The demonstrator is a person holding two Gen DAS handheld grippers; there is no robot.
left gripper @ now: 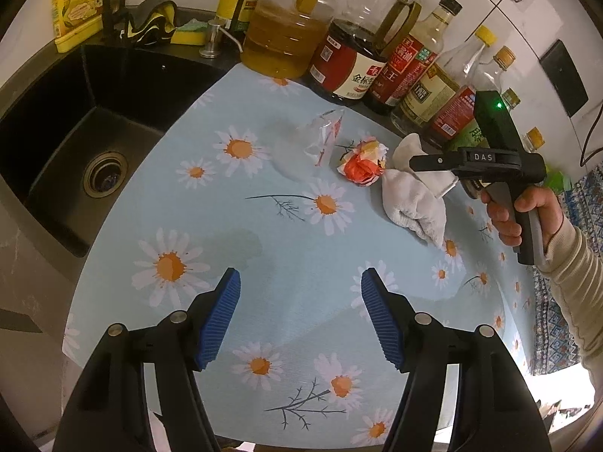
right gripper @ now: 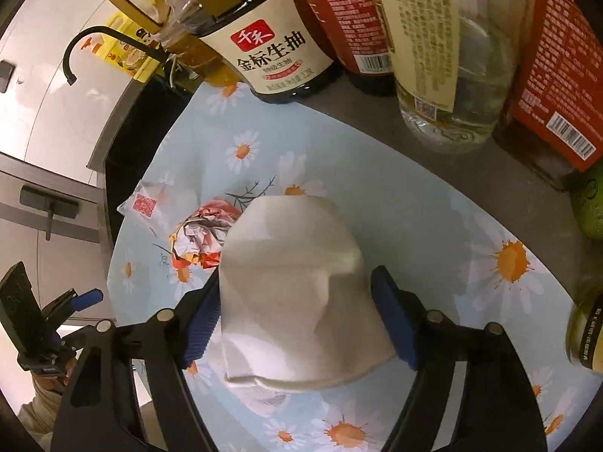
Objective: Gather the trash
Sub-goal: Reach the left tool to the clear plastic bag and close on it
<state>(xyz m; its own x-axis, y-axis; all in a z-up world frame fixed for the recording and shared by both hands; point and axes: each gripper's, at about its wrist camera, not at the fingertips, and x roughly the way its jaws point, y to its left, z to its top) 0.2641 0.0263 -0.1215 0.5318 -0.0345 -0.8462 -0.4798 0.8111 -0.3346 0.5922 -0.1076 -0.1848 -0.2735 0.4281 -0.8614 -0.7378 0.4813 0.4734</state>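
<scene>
A white crumpled tissue [right gripper: 294, 263] lies on the daisy-print cloth [right gripper: 414, 226], between the blue pads of my right gripper [right gripper: 297, 286]. The pads stand close at its sides without visibly squeezing it. In the left wrist view the same tissue [left gripper: 410, 203] sits under the right gripper [left gripper: 446, 186], which a hand holds. A crumpled red and orange wrapper [left gripper: 361, 164] [right gripper: 203, 233] lies just left of the tissue. Beyond it is a clear plastic wrapper [left gripper: 324, 135] [right gripper: 149, 203]. My left gripper [left gripper: 301, 286] hangs open over bare cloth, nothing between its fingers.
A row of oil and sauce bottles [left gripper: 350, 60] [right gripper: 279, 45] lines the wall right behind the trash. A black sink [left gripper: 75, 143] with a drain lies left of the cloth. A sponge [left gripper: 186, 34] and a yellow detergent bottle [left gripper: 75, 3] stand behind the sink.
</scene>
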